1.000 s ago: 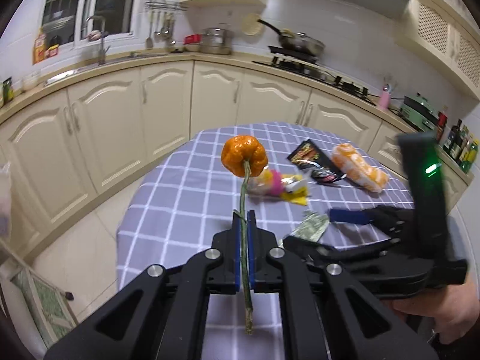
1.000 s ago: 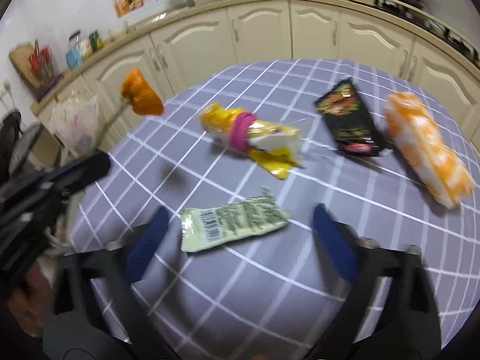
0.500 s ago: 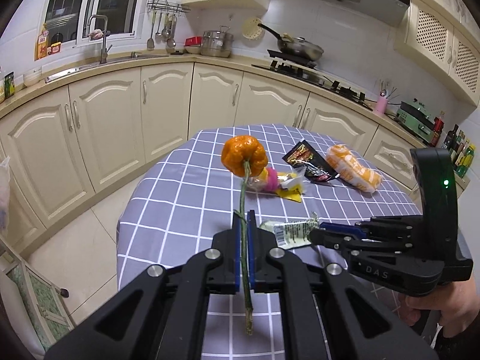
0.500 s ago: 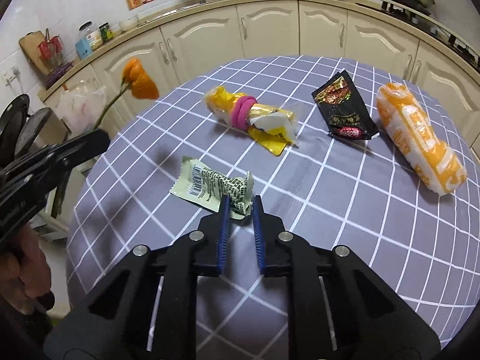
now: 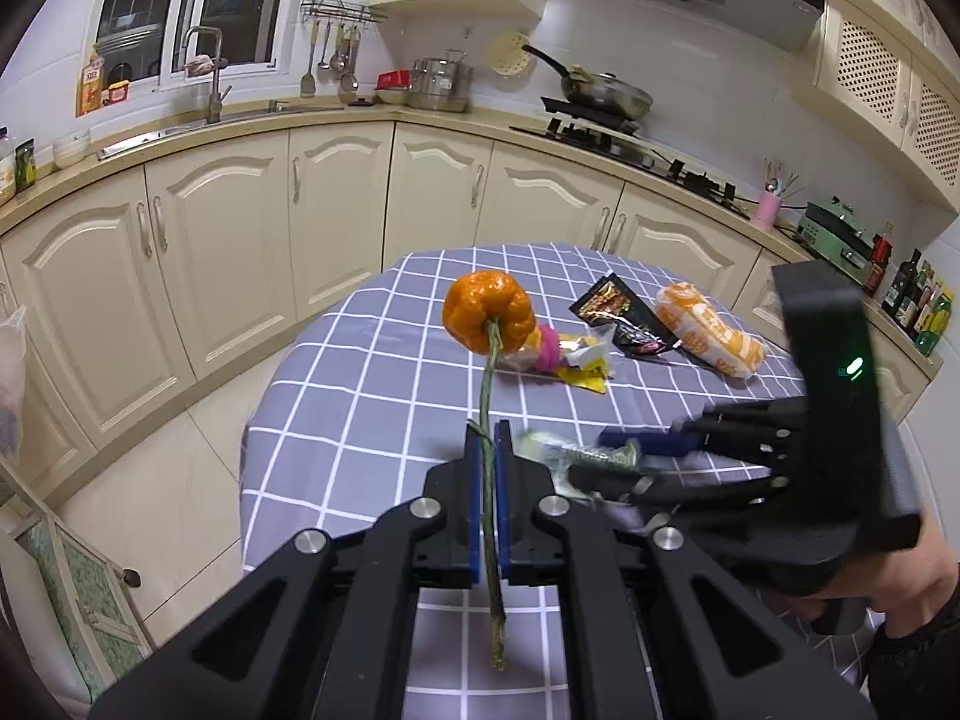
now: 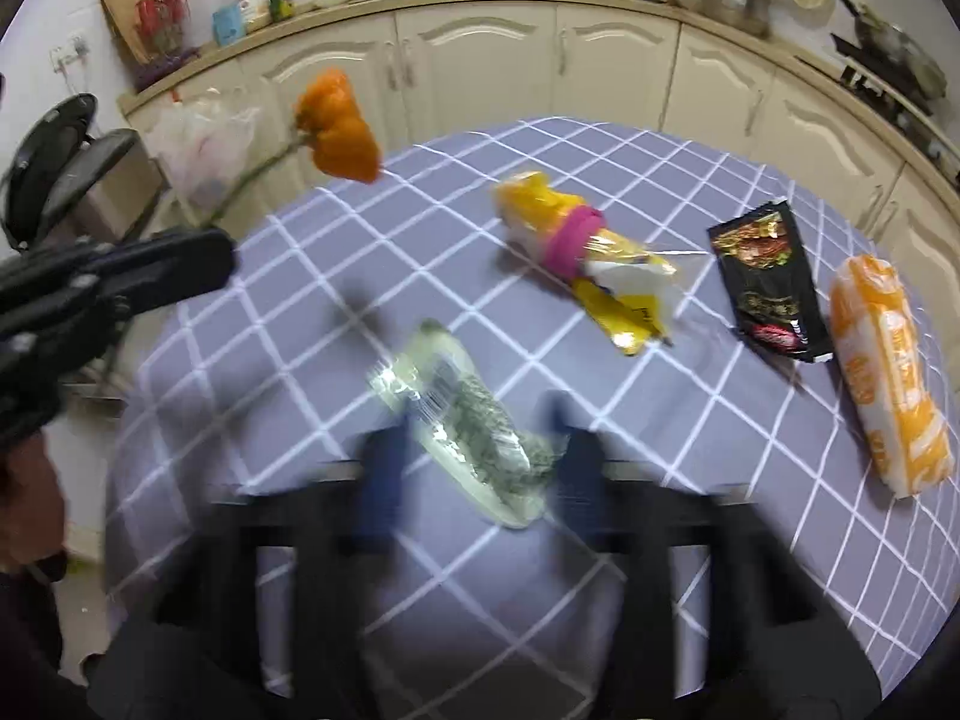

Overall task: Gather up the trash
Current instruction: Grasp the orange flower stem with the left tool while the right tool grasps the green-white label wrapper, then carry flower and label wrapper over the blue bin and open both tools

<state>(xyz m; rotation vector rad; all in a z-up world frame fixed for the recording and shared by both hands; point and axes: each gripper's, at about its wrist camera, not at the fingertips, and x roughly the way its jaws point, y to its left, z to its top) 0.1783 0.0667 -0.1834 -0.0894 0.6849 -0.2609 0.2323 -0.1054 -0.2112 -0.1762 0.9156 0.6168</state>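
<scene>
My left gripper (image 5: 487, 450) is shut on the green stem of an orange flower (image 5: 487, 312) and holds it upright above the table's near edge; the flower also shows in the right wrist view (image 6: 339, 129). My right gripper (image 6: 474, 456) is open, its blue pads either side of a green and white wrapper (image 6: 462, 414) that is blurred between them. From the left wrist view the wrapper (image 5: 576, 456) sits at the right gripper's tips (image 5: 624, 450). A yellow wrapper with a pink band (image 6: 576, 240), a black sachet (image 6: 768, 282) and an orange packet (image 6: 888, 372) lie on the checked tablecloth (image 6: 300, 312).
Cream kitchen cabinets (image 5: 228, 252) curve round behind the round table. A white plastic bag (image 6: 198, 144) hangs at the left beyond the table edge. A hob with a pan (image 5: 606, 96) is on the counter at the back.
My right gripper was open over the wrapper, shut on it half a second ago, and is now open again with the wrapper turned and blurred. The left gripper keeps the flower.
</scene>
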